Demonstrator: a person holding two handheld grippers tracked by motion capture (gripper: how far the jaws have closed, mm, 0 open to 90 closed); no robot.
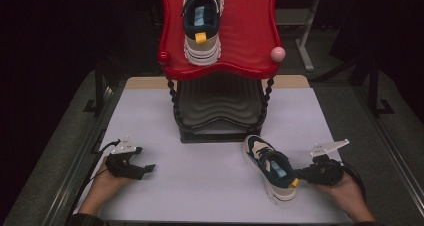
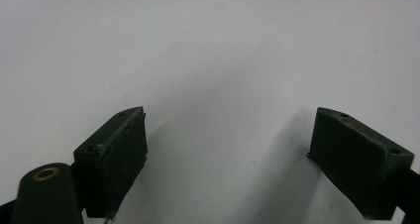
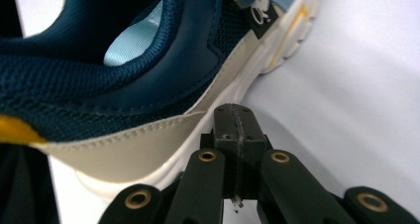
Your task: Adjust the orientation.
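High view, shoe (image 1: 270, 173): navy and cream trainer on the white desk (image 1: 210, 136), heel toward the right gripper (image 1: 306, 174); its mate (image 1: 202, 21) sits on the red rack (image 1: 250, 31).
High view, left gripper (image 1: 145, 170): well apart from the shoe, over bare desk.
Left gripper view, fingers (image 2: 124, 157): spread wide, holding nothing.
Right gripper view, fingers (image 3: 236, 130): pressed together, empty, just beside the heel's cream panel.
Handling: likely light; soft mesh upper, stiffer sole. The padded heel collar or yellow pull tab (image 3: 15, 130) looks the best hold.

rack (image 1: 220, 111) at back-centre of desk (image 1: 210, 196); one shoe (image 1: 202, 23) on its top shelf (image 1: 250, 41). 2nd shoe (image 1: 271, 168) on desk, front-right of rack. left claw (image 1: 148, 170) near front-left edge, right claw (image 1: 299, 175) touching 2nd shoe's heel.
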